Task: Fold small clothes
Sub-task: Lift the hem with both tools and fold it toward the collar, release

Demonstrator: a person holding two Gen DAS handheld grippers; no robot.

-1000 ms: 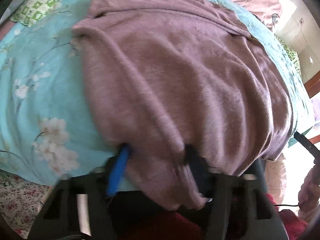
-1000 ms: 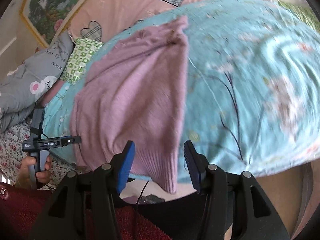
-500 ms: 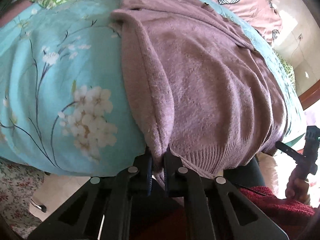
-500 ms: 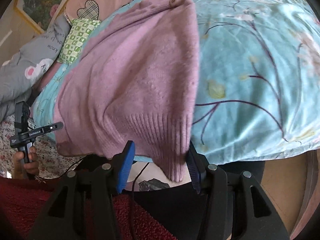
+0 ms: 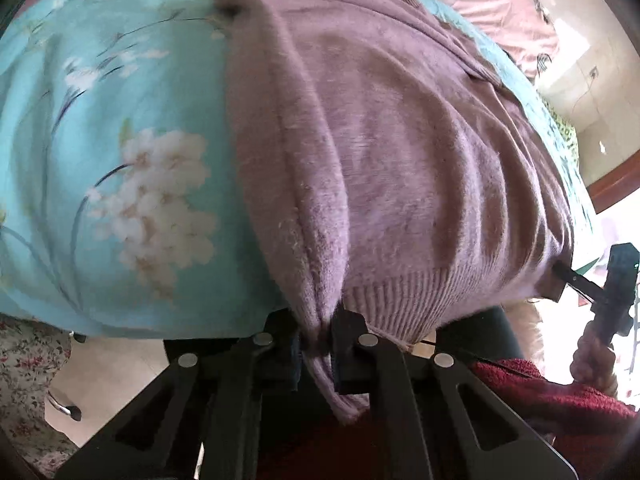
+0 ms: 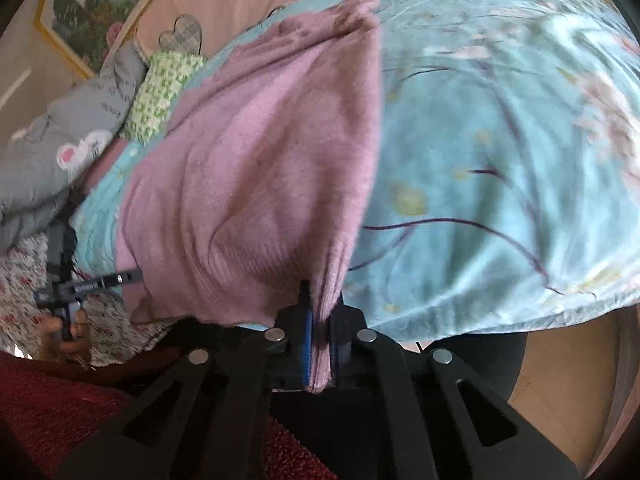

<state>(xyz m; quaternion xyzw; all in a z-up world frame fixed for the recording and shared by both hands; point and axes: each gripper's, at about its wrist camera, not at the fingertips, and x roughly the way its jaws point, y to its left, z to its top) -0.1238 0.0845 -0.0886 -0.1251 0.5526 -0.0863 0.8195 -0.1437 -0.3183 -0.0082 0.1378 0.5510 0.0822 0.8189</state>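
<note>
A mauve knitted sweater (image 5: 400,152) lies spread on a turquoise floral bedspread (image 5: 100,160), its ribbed hem at the near edge of the bed. My left gripper (image 5: 316,344) is shut on the hem's left corner, where the fabric bunches into a fold. In the right wrist view the same sweater (image 6: 260,160) shows, and my right gripper (image 6: 320,344) is shut on the hem's right corner. Each gripper appears small in the other's view: the right one (image 5: 592,284) at the far right, the left one (image 6: 80,284) at the far left.
Pink pillows with plaid hearts (image 5: 500,8) and a green patterned pillow (image 6: 164,88) lie at the head of the bed. A grey quilt (image 6: 60,140) lies on the left. A framed picture (image 6: 92,4) hangs behind. The floor (image 6: 560,380) shows below the bed edge.
My left gripper closed on the hem's left corner first. My right gripper, open half a second ago with the hem between its fingers, has now closed on the right corner.
</note>
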